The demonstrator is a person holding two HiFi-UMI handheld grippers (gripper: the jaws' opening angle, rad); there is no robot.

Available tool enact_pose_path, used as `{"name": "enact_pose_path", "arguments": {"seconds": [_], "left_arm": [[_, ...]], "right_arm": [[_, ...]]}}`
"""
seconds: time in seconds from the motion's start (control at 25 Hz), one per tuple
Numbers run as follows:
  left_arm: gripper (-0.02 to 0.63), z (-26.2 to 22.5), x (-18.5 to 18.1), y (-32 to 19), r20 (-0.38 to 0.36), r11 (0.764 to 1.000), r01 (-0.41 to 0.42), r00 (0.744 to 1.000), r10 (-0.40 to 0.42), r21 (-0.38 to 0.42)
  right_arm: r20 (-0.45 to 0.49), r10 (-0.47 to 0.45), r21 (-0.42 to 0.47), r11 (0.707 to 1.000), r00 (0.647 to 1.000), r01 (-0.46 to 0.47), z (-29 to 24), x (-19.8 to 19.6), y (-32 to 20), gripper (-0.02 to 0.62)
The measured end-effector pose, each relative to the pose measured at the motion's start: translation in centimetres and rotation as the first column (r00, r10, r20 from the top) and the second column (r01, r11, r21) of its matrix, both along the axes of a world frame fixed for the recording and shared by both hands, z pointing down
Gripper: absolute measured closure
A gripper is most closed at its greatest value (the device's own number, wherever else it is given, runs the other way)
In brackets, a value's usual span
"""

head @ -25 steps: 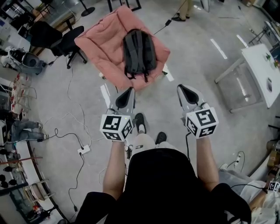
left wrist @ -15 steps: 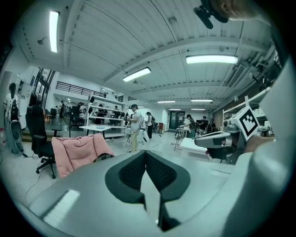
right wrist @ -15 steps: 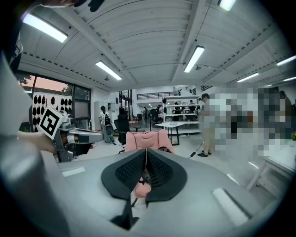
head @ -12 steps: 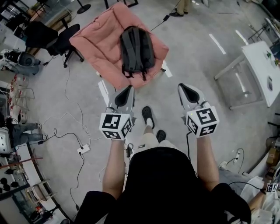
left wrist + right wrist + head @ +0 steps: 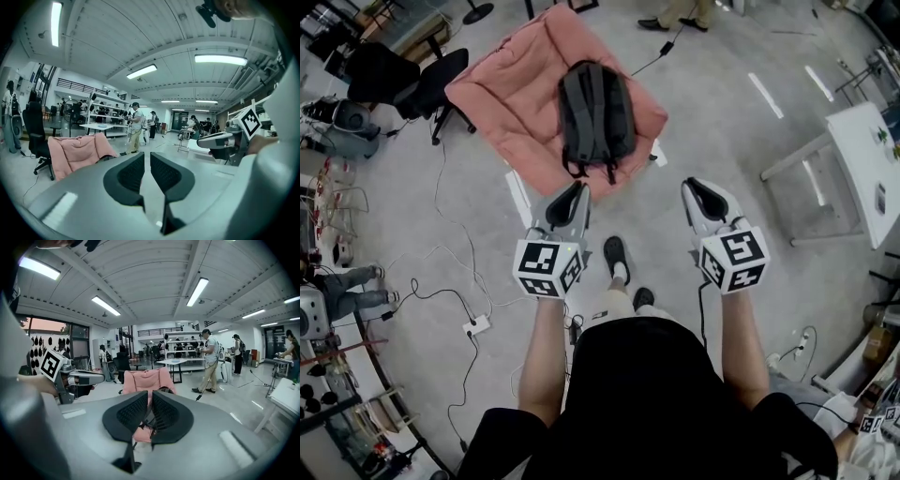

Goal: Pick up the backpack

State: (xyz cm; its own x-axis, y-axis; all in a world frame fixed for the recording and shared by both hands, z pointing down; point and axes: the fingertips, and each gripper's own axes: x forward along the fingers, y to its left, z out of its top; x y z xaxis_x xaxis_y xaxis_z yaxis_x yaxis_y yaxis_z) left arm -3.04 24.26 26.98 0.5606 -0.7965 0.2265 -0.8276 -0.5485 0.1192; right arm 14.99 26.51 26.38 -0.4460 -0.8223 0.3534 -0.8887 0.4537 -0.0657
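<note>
pink chair [image 5: 145, 379], backpack [image 5: 163, 389] mostly hidden behind shut right fingers [image 5: 126, 416]; left fingers [image 5: 131, 173] just parting, empty.

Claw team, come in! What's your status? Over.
Left claw just cracking open, empty; right claw shut, empty. Backpack lies on the pink chair ahead, untouched. Only bare floor between.

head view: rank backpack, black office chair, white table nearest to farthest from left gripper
1. backpack, just ahead of the left gripper, on the pink cushion.
2. black office chair, upper left.
3. white table, far right.
The left jaws have just been opening, empty.
</note>
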Motion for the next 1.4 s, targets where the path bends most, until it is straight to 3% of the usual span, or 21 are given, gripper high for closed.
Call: {"name": "enact_pose_path", "arguments": {"seconds": [0.36,0.68,1.04,1.4], "left_arm": [[0.530,0.6,-2.0,-8.6,-0.003,1.000,-0.004,1.000,0.004,-0.021],[0.491,0.0,-4.2,-14.1,-0.011,1.000,-0.013,1.000,0.013,-0.006],[0.453,0.5,-5.8,-16.8,-0.012,1.000,-0.024,1.000,0.024,-0.019],[0.435,2.1,-7.1,-18.3,-0.025,0.998,0.008,1.000,-0.010,-0.061]], "right_arm": [[-0.019,-0.018,-0.025,1.000,1.000,0.018,0.1,-2.5,-9.0,0.572],[-0.019,-0.019,-0.024,1.000,1.000,0.019,-0.6,-5.0,-14.7,0.517],[-0.016,-0.031,-0.055,0.998,0.999,0.030,0.0,-7.2,-17.2,0.448],[-0.017,-0.069,-0.097,0.993,0.998,0.067,1.1,-8.5,-19.4,0.428]]}}
